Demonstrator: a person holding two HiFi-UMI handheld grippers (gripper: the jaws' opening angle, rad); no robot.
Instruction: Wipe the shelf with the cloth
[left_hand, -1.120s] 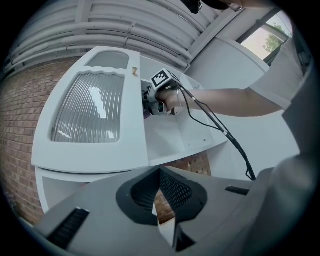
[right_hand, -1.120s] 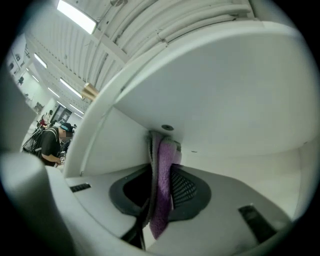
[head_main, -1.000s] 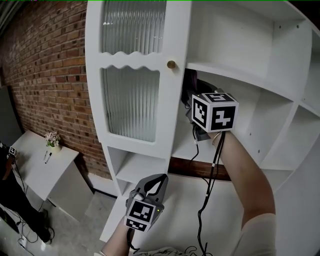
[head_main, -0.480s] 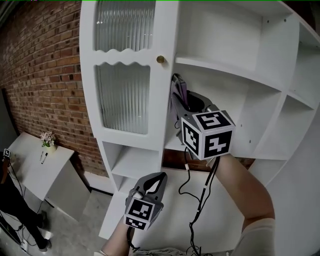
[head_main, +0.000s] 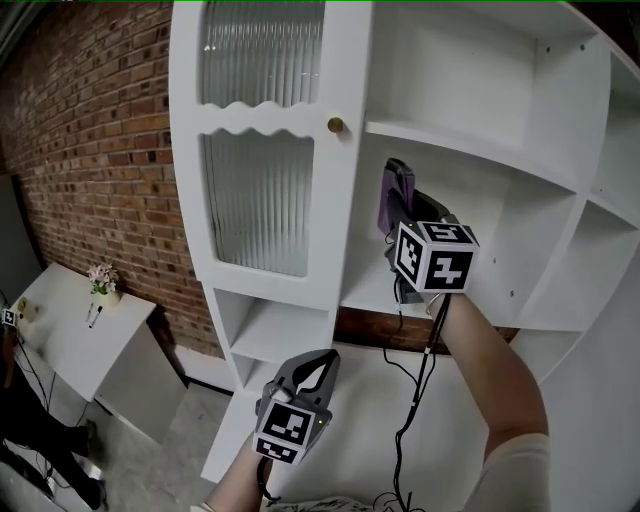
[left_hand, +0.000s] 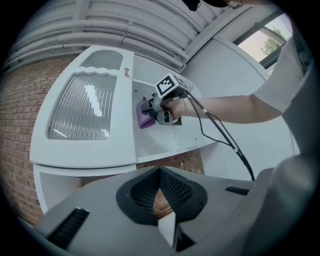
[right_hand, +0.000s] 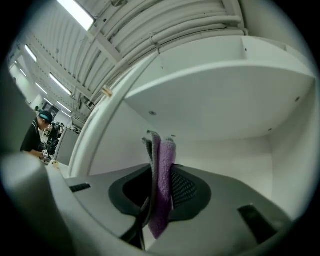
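A purple cloth (head_main: 393, 195) stands upright in my right gripper (head_main: 400, 212), which is shut on it inside the middle open compartment of the white shelf unit (head_main: 470, 150), near its left wall. In the right gripper view the cloth (right_hand: 162, 185) is pinched between the jaws of the right gripper (right_hand: 160, 150) and sticks out past them towards the compartment's back wall. Whether it touches a surface I cannot tell. My left gripper (head_main: 316, 362) hangs low in front of the unit, shut and holding nothing. The left gripper view looks past the left gripper (left_hand: 160, 174) up at the cloth (left_hand: 144, 119).
A ribbed glass door (head_main: 262, 200) with a brass knob (head_main: 336, 125) closes the unit's left side. A black cable (head_main: 415, 370) hangs from the right gripper. A brick wall (head_main: 90, 170) and a small white table (head_main: 75, 330) with a flower pot lie to the left.
My right gripper, holding the cloth, has come lower and out from deep in the compartment, then shifted a little to the right. The left gripper has stayed low and shut.
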